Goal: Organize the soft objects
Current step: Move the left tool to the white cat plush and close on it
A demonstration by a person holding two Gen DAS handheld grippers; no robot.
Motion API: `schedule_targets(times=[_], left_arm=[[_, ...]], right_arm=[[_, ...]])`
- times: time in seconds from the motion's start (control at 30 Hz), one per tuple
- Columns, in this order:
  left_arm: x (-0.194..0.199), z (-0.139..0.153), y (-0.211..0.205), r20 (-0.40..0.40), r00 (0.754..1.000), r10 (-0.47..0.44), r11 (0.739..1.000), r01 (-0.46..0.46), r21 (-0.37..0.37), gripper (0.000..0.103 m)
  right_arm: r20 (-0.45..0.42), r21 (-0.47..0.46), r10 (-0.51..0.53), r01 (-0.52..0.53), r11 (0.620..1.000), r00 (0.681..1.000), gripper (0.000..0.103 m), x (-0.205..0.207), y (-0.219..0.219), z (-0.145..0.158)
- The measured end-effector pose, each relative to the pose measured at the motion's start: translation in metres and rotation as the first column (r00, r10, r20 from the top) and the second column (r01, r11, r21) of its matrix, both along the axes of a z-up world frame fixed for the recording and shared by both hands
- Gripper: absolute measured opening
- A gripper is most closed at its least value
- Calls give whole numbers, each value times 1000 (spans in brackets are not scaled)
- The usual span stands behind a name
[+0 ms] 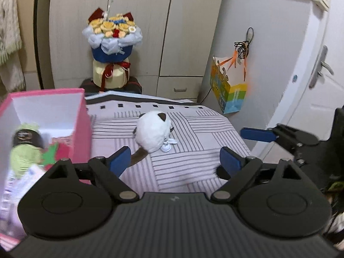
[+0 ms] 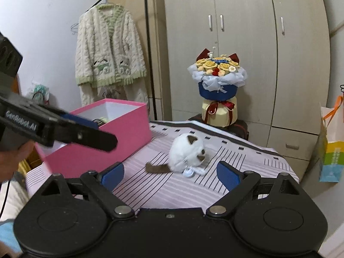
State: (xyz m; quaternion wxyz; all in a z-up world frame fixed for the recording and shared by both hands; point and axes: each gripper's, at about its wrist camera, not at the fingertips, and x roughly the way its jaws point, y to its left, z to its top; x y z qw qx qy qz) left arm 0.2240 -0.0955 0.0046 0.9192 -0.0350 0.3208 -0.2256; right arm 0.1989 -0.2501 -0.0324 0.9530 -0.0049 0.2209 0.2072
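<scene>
Striped bed (image 2: 215,185) w/ pink box (image 2: 120,137): both grippers, left (image 1: 174,159) & right (image 2: 169,174), wide, empty. Next prob.: grab plush cat (image 2: 187,153), box it.

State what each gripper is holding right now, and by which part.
Nothing. Left gripper and right gripper are both open and empty; the white plush cat lies untouched on the bed.
</scene>
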Motion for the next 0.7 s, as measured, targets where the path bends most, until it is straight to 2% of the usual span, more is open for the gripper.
schedule_targets(times=[0.17,0.27,0.4,0.47,0.7], left_arm=[[42,-15,-22,-5,990,140,988,-140,-65,89],[68,-27,-35,-21,983,182,982,-182,-49,86],[102,-44,-44,-100,975,199,977,-205,-58,83],[112,-52,-45,-123,968,219,972,-228,-64,78],[131,-70,-45,-178,954,242,964,-257,-71,69]], right_arm=[[-52,32,9,-7,999,999,95,53,-3,-22],[-98,34,51,-48,998,994,95,82,0,-34],[-122,45,118,-113,993,985,95,109,7,-46],[-132,34,140,-137,990,981,95,121,14,-51],[-213,70,121,-108,992,970,95,156,18,-69]])
